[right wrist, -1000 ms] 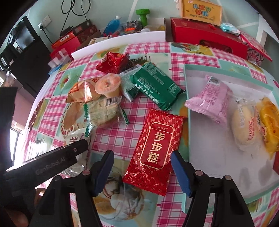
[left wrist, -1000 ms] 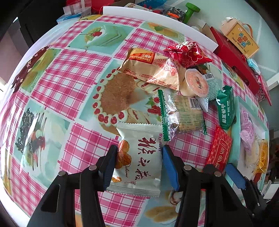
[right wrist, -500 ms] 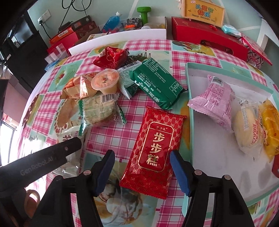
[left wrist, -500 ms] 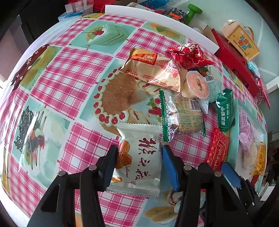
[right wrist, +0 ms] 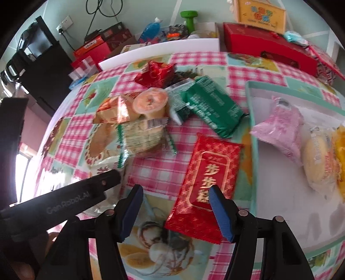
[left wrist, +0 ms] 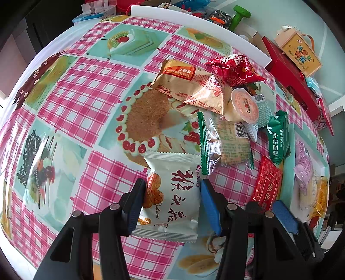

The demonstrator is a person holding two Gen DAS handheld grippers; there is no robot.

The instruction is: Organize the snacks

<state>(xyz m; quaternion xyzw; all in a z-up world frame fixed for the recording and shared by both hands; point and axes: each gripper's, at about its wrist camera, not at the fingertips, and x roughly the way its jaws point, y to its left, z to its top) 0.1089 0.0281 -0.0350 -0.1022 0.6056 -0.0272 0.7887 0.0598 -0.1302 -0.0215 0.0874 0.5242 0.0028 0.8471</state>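
My left gripper (left wrist: pixel 172 200) is open, its fingers either side of a white snack packet (left wrist: pixel 172 193) lying on the tablecloth. My right gripper (right wrist: pixel 175 206) is open, low over the table; a red snack packet (right wrist: pixel 207 183) lies partly between its fingers, nearer the right one. A pile of snacks lies beyond: a clear green-edged packet (right wrist: pixel 142 137), a green packet (right wrist: pixel 213 107), a jelly cup (right wrist: pixel 151 101), a tan bag (left wrist: pixel 189 86) and a red flowered packet (left wrist: pixel 235 69). A teal tray (right wrist: pixel 252 137) at the right holds a pink packet (right wrist: pixel 280 127) and yellow buns.
Red boxes (right wrist: pixel 267 49), a yellow carton (right wrist: pixel 261 10), a green dumbbell (right wrist: pixel 189 19) and a blue bottle (right wrist: pixel 151 30) stand behind the table's white back edge (right wrist: pixel 159 49). A black cabinet (right wrist: pixel 43 64) is at the far left.
The right gripper has shifted left and forward, so the red packet now sits toward its right finger; its view is motion-blurred. The left gripper stays around the white packet.
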